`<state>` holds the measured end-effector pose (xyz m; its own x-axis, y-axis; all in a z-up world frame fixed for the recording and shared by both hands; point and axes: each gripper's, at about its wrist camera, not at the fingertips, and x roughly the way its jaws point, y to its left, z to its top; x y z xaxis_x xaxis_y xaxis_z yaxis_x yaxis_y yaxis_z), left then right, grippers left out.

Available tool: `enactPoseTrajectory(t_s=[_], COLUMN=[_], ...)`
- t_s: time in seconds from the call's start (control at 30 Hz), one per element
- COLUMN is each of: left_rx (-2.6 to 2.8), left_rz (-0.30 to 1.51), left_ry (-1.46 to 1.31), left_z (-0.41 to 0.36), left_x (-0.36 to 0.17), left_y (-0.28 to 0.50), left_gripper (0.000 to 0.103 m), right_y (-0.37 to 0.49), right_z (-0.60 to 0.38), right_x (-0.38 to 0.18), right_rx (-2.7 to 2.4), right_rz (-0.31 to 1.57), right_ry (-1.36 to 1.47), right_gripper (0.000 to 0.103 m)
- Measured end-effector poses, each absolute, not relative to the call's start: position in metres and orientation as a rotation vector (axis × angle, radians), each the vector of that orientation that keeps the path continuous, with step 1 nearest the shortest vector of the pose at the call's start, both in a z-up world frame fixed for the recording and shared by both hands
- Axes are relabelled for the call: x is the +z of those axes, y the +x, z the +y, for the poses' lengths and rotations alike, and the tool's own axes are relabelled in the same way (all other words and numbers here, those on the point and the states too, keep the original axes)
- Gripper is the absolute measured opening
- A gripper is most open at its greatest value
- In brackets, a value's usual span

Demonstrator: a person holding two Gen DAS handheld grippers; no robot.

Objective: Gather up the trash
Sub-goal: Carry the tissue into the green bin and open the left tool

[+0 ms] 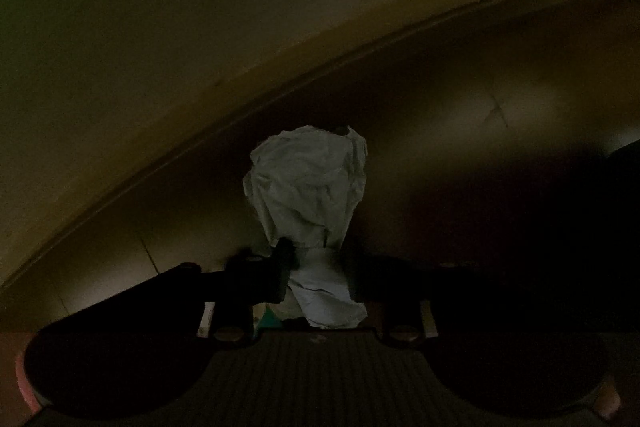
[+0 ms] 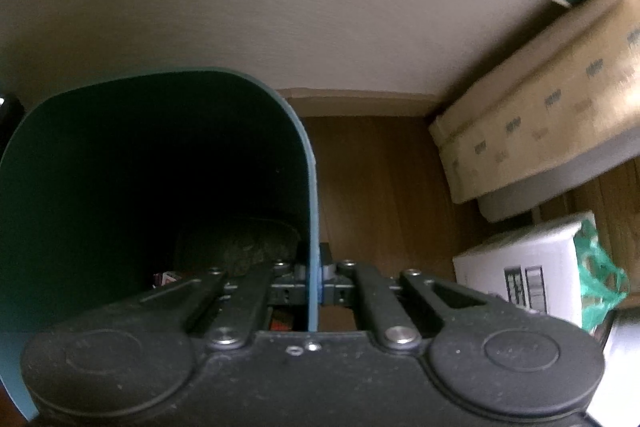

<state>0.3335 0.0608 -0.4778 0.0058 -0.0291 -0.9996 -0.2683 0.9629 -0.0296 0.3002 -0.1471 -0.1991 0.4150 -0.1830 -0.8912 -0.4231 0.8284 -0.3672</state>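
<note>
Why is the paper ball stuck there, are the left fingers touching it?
Touching. The left wrist view shows the left gripper fingers pinching the crumpled paper ball.

Black tool (image 2: 314, 283), silver screws

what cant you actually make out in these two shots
- Left wrist view: the left claw's fingers are lost in shadow around the crumpled paper; the surface beneath is too dark to identify.
- Right wrist view: the teal bin's inside is nearly black, contents unclear.
- Right wrist view: print on the white box is blurred and too small.
</note>
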Motion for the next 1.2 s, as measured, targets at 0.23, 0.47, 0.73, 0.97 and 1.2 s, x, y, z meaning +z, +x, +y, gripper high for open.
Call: enactPoseTrajectory(t_s=[0.23, 0.47, 0.73, 0.97, 1.2], left_rx=[0.144, 0.087, -0.049, -0.165, -0.246], left_rz=[1.511, 1.472, 1.373, 1.293, 1.346], left_ry=[-0.299, -0.477, -0.574, -0.541, -0.425], left_z=[0.06, 0.064, 0.069, 0.039, -0.01], left_x=[-0.427, -0.344, -0.237, -0.186, -0.193], left_y=[0.309, 0.266, 0.214, 0.228, 0.225], left_gripper=[0.026, 0.026, 0.026, 0.026, 0.026], right_y=[0.287, 0.271, 0.251, 0.232, 0.218], right_z=[-0.148, -0.144, -0.144, -0.123, -0.093], right_x=[-0.196, -0.195, -0.192, -0.196, -0.189], right_rx=[0.078, -0.015, -0.081, -0.065, -0.02], right_rz=[1.168, 1.174, 1.21, 1.253, 1.254], right_ry=[-0.563, -0.538, -0.453, -0.409, -0.427], right_gripper=[0.003, 0.003, 0.004, 0.005, 0.007])
